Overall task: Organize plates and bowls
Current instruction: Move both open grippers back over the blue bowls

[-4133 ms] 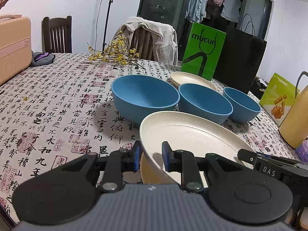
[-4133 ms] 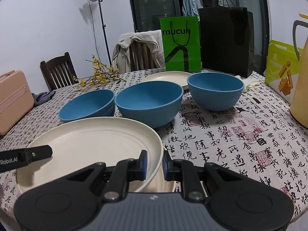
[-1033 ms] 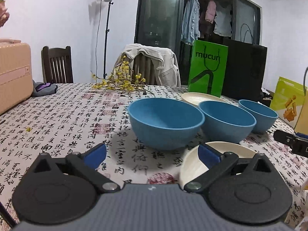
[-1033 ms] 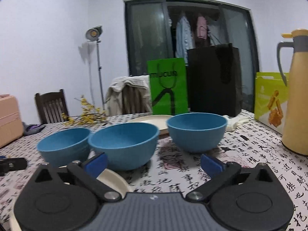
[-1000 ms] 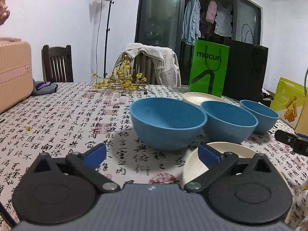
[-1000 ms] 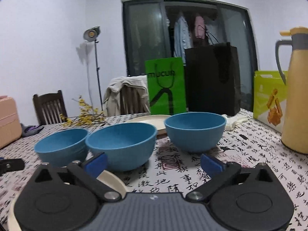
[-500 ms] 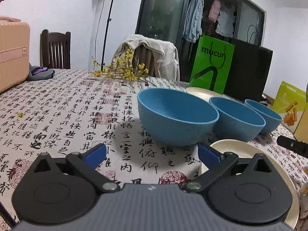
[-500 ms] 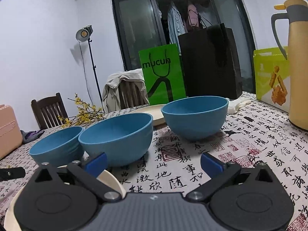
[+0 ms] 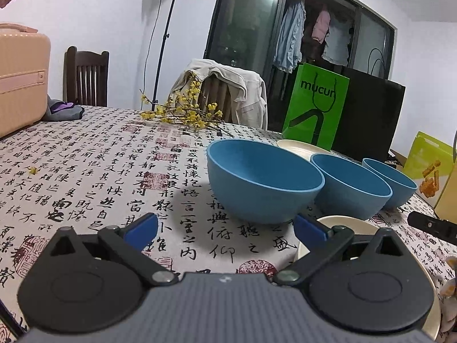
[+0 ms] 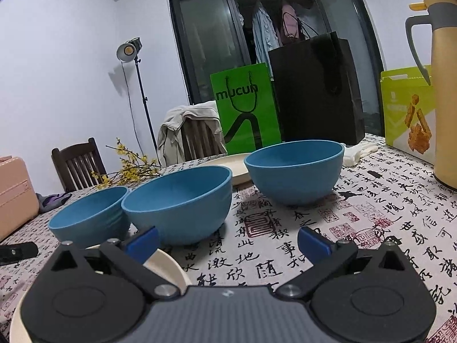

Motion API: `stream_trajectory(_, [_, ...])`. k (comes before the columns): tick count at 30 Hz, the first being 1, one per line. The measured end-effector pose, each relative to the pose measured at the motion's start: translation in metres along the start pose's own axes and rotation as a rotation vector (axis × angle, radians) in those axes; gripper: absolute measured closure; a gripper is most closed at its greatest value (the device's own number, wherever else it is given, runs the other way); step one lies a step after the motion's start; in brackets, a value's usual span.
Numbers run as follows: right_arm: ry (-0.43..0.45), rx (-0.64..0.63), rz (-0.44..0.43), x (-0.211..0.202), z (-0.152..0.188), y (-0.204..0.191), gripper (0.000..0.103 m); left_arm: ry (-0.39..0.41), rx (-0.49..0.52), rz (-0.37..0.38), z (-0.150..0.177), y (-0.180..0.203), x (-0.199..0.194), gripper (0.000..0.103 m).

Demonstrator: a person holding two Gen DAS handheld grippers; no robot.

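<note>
Sitting in a row, three blue bowls (image 9: 264, 180) look matte.

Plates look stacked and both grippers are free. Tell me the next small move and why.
Probably bring the left gripper forward to the rim of the nearest blue bowl and close on it. Both the left and the right gripper are open and empty, the cream plate lies flat beside them, and three blue bowls stand apart in a row, not nested.

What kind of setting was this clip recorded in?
Most likely a home dining room: a table with a calligraphy-print tablecloth, wooden chairs, and clothes hanging behind glass doors.
</note>
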State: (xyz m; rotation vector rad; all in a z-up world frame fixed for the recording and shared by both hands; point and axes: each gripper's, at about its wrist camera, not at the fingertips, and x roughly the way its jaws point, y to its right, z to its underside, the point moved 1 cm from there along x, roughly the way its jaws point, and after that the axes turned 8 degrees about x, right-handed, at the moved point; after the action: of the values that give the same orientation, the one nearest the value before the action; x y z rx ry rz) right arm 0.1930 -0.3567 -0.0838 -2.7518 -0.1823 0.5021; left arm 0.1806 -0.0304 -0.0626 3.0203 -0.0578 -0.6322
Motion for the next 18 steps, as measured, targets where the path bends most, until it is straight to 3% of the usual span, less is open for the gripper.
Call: stream_trajectory(18, [0.001,-0.007,-0.012,-0.0011,0.0004,-0.0005,0.000,0.021,0.005,-0.053,0.0008,0.0014,-0.0023,0.000])
